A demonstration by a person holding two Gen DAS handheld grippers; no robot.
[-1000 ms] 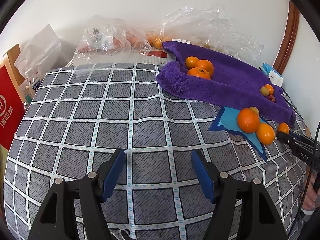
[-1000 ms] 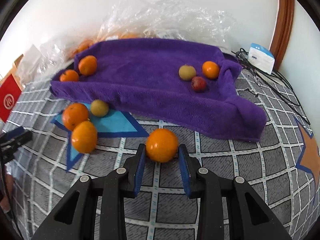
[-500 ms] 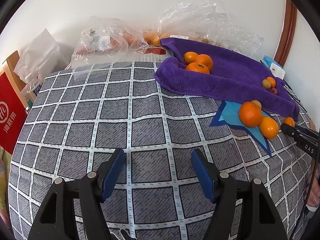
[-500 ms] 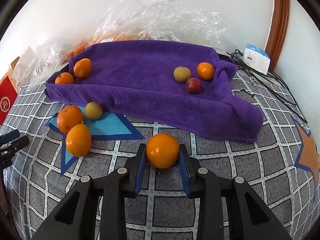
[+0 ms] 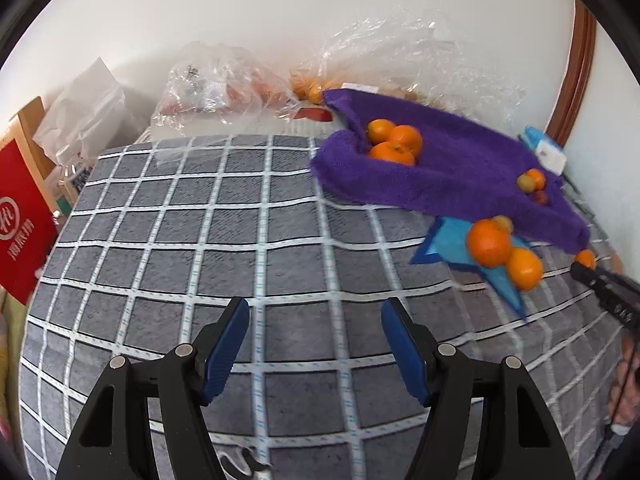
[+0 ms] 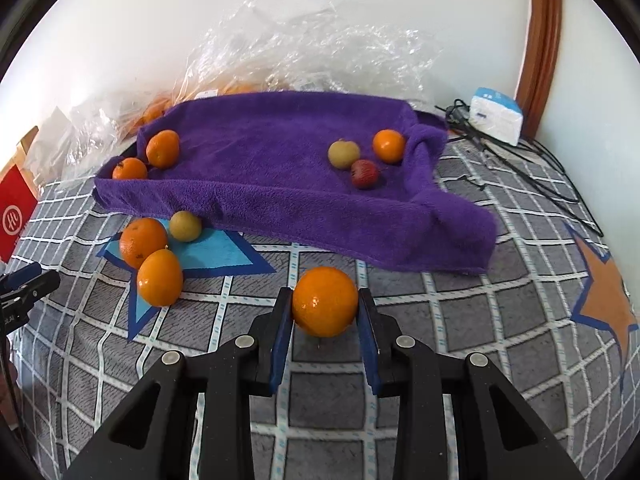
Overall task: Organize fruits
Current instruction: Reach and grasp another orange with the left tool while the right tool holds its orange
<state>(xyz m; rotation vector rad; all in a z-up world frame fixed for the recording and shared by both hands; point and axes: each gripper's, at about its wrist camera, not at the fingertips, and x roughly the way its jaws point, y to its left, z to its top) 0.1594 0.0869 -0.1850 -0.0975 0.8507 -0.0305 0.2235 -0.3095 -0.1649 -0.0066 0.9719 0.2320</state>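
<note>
My right gripper is shut on an orange and holds it just above the checked cloth, in front of a purple towel. On the towel lie oranges at the left, and a yellow-green fruit, a red fruit and an orange at the right. Two oranges and a yellow-green fruit lie on a blue star patch left of my right gripper. My left gripper is open and empty over the bare checked cloth; the towel lies to its far right.
Clear plastic bags with more fruit line the back wall. A red box stands at the left edge. A white and blue box and black cables lie at the back right by a wooden door frame.
My right gripper has lifted and carried the orange slightly toward the towel. My left gripper's view has shifted a little; it stays open and empty.
</note>
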